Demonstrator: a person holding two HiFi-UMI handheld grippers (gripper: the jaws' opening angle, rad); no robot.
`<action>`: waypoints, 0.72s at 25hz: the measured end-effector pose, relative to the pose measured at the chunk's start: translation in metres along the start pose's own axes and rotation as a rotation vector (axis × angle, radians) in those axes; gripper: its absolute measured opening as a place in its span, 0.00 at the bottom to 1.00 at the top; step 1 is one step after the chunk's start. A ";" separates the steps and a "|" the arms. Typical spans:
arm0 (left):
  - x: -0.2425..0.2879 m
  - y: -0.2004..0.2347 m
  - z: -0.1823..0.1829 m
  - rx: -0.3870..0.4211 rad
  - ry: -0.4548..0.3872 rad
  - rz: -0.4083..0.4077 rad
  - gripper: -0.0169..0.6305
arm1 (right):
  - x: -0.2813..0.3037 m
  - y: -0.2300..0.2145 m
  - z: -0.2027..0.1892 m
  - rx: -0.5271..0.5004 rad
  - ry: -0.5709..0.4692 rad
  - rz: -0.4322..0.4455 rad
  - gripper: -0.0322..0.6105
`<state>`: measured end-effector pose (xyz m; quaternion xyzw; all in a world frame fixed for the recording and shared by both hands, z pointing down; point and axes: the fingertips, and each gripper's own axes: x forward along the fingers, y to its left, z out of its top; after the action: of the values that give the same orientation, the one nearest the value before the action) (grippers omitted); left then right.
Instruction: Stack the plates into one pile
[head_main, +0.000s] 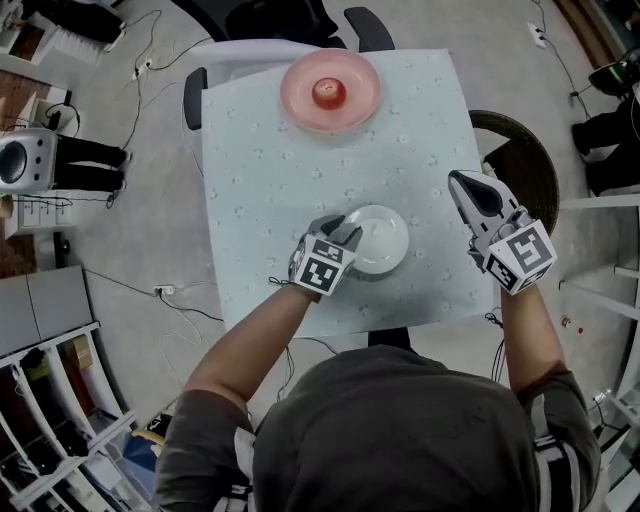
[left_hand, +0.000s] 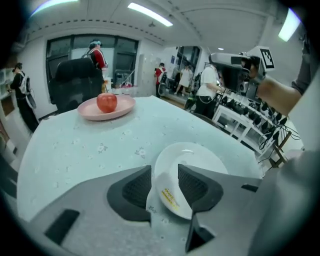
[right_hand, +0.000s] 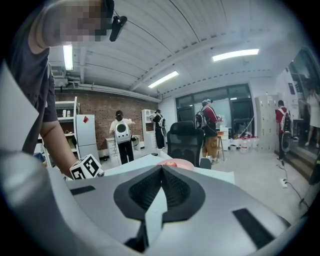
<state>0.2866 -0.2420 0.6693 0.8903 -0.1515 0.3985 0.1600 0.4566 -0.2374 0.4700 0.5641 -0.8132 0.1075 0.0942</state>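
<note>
A white plate (head_main: 385, 238) lies on the light blue tablecloth (head_main: 260, 180) near the front edge. My left gripper (head_main: 338, 236) is open, and its jaws stand either side of the plate's near-left rim without pressing on it. In the left gripper view the white plate (left_hand: 197, 160) shows between the dark pads (left_hand: 135, 189) of the left gripper (left_hand: 165, 174). A pink plate (head_main: 296, 98) with a red apple (head_main: 328, 92) on it sits at the table's far edge. My right gripper (head_main: 463, 183) hangs over the table's right edge, shut and empty, with the right gripper's (right_hand: 161, 172) pads together.
A black office chair (head_main: 362, 24) stands beyond the far edge of the table. A dark round seat (head_main: 532, 165) is beside the right edge. Shelves (head_main: 60, 410) and floor cables lie to the left. Other people stand around the room.
</note>
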 end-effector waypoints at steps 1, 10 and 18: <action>-0.003 0.000 0.000 -0.018 -0.007 -0.004 0.27 | 0.003 0.001 0.001 -0.001 0.000 0.006 0.04; -0.070 0.020 0.012 -0.167 -0.177 0.044 0.27 | 0.042 0.045 0.024 -0.043 -0.019 0.157 0.04; -0.216 0.066 -0.009 -0.287 -0.413 0.307 0.17 | 0.098 0.132 0.081 -0.128 -0.066 0.386 0.04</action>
<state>0.1175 -0.2674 0.5220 0.8875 -0.3684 0.2030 0.1880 0.2961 -0.3025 0.4103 0.3940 -0.9140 0.0529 0.0808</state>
